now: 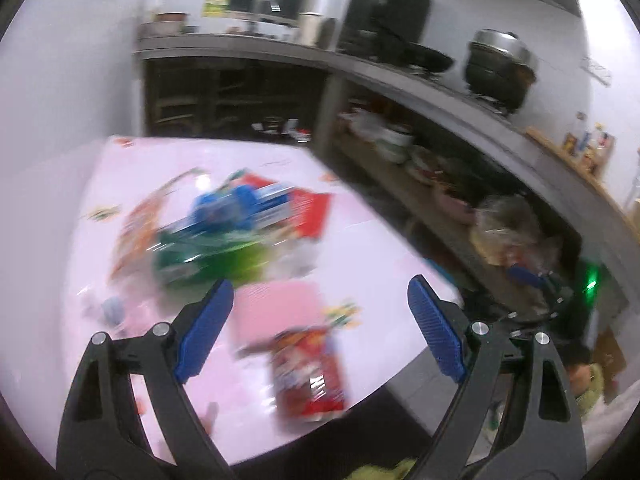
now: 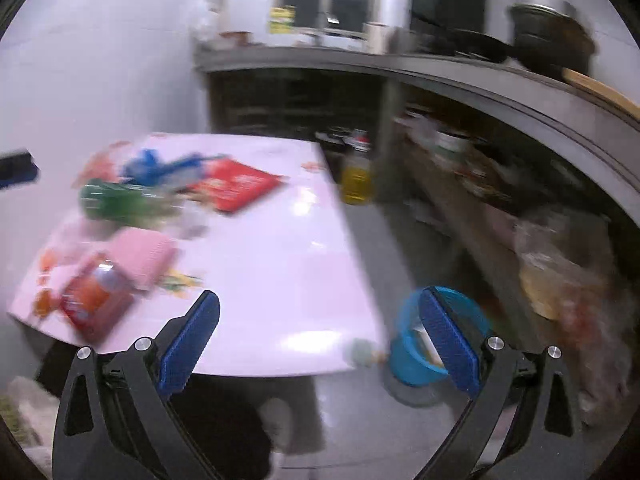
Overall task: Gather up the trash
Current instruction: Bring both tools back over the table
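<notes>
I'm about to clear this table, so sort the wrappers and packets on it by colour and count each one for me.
Both views are blurred, so this covers only the pieces I can tell apart on the table.
Red: 2, the red snack packet and the flat red packet
Pink: 1, the pink pack
Green: 1, the green wrapper
Blue: 1, the blue wrapper
Total: 5

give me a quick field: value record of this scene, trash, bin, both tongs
surface: white table
trash: red snack packet near front edge; pink pad; green packet; blue packet; flat red packet
bin: blue bin on the floor beside the table's right corner
left tongs: open, empty, above the red snack packet
right tongs: open, empty, near the table's front edge
image quality: motion-blurred
</notes>
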`<act>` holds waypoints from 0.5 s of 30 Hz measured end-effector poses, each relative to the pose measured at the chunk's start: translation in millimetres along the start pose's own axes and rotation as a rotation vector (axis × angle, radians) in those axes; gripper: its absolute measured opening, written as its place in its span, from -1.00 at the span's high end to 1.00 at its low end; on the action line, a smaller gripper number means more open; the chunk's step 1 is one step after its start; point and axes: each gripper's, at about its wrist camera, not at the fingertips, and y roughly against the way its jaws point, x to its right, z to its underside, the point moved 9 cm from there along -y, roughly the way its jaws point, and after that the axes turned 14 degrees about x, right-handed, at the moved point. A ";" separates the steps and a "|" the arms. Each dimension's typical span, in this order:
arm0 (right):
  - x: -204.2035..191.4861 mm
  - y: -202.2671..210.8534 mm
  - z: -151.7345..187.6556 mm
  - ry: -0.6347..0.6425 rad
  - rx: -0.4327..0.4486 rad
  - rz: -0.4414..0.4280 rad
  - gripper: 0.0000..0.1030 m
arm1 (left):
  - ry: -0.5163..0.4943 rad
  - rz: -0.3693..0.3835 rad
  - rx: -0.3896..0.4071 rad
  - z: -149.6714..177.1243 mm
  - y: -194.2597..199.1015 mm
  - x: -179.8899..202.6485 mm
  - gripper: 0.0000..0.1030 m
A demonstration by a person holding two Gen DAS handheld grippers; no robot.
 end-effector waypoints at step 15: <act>-109.3 -25.1 13.2 -0.174 -0.155 -0.367 -0.88 | -0.061 -0.232 -0.182 108.1 31.7 -61.9 -0.54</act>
